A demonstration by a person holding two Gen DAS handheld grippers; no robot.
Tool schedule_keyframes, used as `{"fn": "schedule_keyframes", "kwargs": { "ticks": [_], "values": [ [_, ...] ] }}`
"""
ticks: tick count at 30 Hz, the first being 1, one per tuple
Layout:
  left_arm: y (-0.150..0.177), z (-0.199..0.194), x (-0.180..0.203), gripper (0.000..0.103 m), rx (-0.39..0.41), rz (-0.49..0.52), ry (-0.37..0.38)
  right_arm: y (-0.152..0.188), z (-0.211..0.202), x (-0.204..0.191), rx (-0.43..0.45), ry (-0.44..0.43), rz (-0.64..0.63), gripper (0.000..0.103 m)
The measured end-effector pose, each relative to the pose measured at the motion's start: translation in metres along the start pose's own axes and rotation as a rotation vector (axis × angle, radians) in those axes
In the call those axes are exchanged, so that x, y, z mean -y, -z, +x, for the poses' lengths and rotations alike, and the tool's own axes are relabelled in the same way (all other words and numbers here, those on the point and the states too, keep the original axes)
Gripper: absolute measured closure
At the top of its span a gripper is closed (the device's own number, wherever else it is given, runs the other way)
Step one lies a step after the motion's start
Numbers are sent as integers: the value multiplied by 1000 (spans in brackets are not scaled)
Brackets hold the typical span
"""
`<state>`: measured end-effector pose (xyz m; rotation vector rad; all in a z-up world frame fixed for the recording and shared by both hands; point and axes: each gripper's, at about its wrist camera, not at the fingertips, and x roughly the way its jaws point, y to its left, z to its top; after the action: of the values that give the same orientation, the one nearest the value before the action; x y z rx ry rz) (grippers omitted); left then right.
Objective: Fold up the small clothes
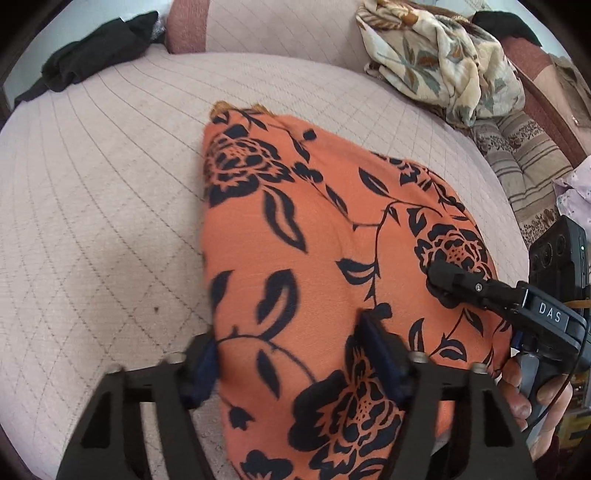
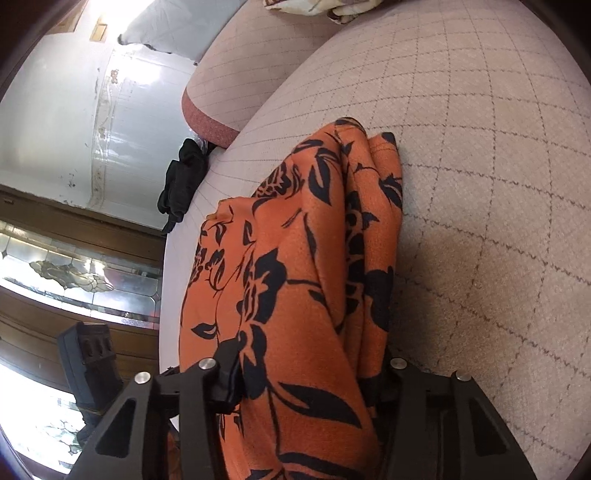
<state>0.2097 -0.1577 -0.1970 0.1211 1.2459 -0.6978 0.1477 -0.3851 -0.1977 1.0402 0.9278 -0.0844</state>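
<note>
An orange cloth with black flowers (image 1: 314, 236) lies folded on the pinkish quilted sofa seat (image 1: 92, 206). My left gripper (image 1: 291, 354) stands open at its near edge, with the cloth lying between the fingers. My right gripper (image 1: 439, 280) comes in from the right onto the cloth's right side; a hand holds it. In the right wrist view the cloth (image 2: 303, 280) is bunched between that gripper's (image 2: 310, 380) wide-apart fingers and runs away from the camera. I cannot tell if either gripper pinches it.
A black garment (image 1: 92, 51) lies at the seat's far left, also in the right wrist view (image 2: 183, 177). A cream floral cloth (image 1: 443, 59) is heaped at the back right. A striped cushion (image 1: 524, 162) lies at the right. The sofa back (image 1: 277, 29) rises behind.
</note>
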Motion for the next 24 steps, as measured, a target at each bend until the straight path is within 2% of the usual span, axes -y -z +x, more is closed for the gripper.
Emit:
{"fn": "schedule_keyframes", "kwargs": {
  "ticks": [2,5,9,14,18,24],
  "values": [
    [3,-9,-3,53,21,1,1,1,0,-6,10,1,-24,55],
    [6,-18,-6,60,58,6,0,2,-2,-15,33,-4,-62,57],
    [10,-34,-14,61,106,6,-43,5,-5,-29,61,-30,-109,59],
    [17,-73,-41,62,180,-20,-68,12,0,-60,92,-70,-207,60],
    [24,-97,-63,62,224,-26,-149,17,16,-83,94,-120,-223,60],
    [34,-107,-98,62,231,-66,-198,36,51,-118,72,-143,-255,60]
  ]
}}
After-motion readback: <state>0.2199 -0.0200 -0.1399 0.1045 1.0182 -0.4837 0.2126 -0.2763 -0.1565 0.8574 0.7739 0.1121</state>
